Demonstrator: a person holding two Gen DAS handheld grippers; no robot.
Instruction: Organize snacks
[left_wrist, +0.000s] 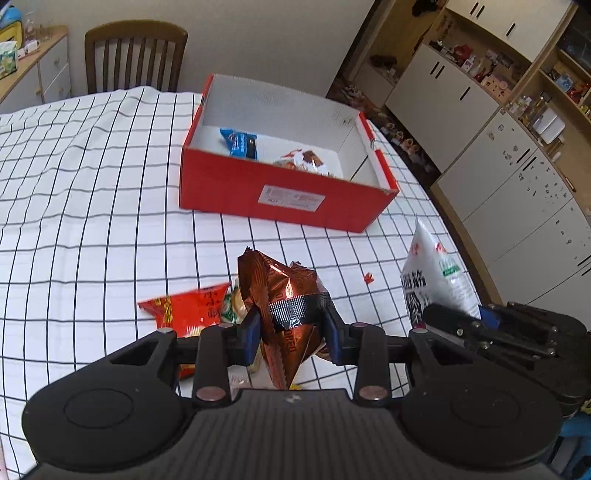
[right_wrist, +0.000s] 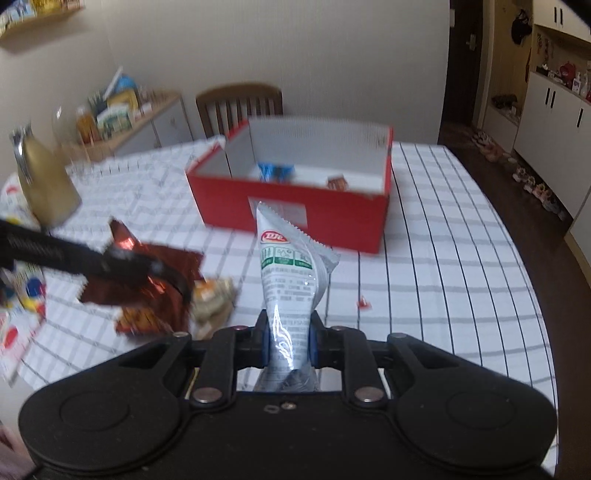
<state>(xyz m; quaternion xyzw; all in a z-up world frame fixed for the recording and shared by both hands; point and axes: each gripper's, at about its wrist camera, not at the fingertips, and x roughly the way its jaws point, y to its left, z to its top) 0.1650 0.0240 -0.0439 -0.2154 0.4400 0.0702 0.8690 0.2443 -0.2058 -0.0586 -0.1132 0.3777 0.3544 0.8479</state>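
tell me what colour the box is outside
Red box; inside white. Left wrist view shows it best.

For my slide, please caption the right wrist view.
Right gripper holds a white packet before the red box.

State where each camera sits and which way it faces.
Left wrist: rides the left gripper, faces across the checked tablecloth to the open red cardboard box; own fingers clamp a copper foil snack packet; right gripper at the right edge.
Right wrist: rides the right gripper, faces the box; fingers clamp a white plastic snack pouch; left gripper at left.
Shared: box, tablecloth, both packets, wooden chair.
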